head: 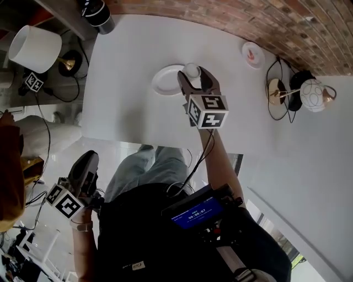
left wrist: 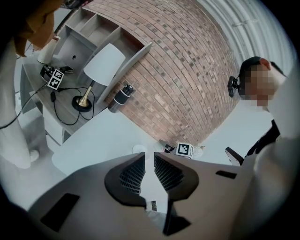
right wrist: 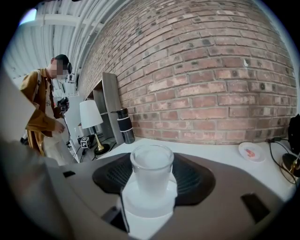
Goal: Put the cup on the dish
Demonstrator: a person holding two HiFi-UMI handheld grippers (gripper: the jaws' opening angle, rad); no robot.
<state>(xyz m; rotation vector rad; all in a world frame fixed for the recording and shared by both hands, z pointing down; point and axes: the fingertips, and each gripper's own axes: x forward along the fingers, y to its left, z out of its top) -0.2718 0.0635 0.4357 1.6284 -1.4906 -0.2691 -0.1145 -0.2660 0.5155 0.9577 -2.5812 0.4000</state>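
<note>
Currently pinching the frosted cup [right wrist: 151, 165] between the pads of the right gripper [head: 193, 73], squeezed from both sides and staying upright, out over the far middle of the white table [head: 127, 71]. Hanging right at the right rim of the white dish [head: 161, 81] in the head view, so probably needing a nudge left to get centred before letting go; can't tell from here whether the base is touching anything yet. Worth lowering slow and level, then easing the pads apart only once the base is sitting flat, and backing straight out without clipping the rim. Left gripper [left wrist: 149, 157] dangling down by the near left side, pads nearly pressed together with just a sliver of gap, holding nothing. Not much in the way: small pink saucer [head: 252, 54] well off to the far right, black tumbler [head: 99, 15] at the far left corner, white-shaded lamp [head: 34, 48] off the table on the left, brass lamp [head: 274, 91] and its cables on the right.
</note>
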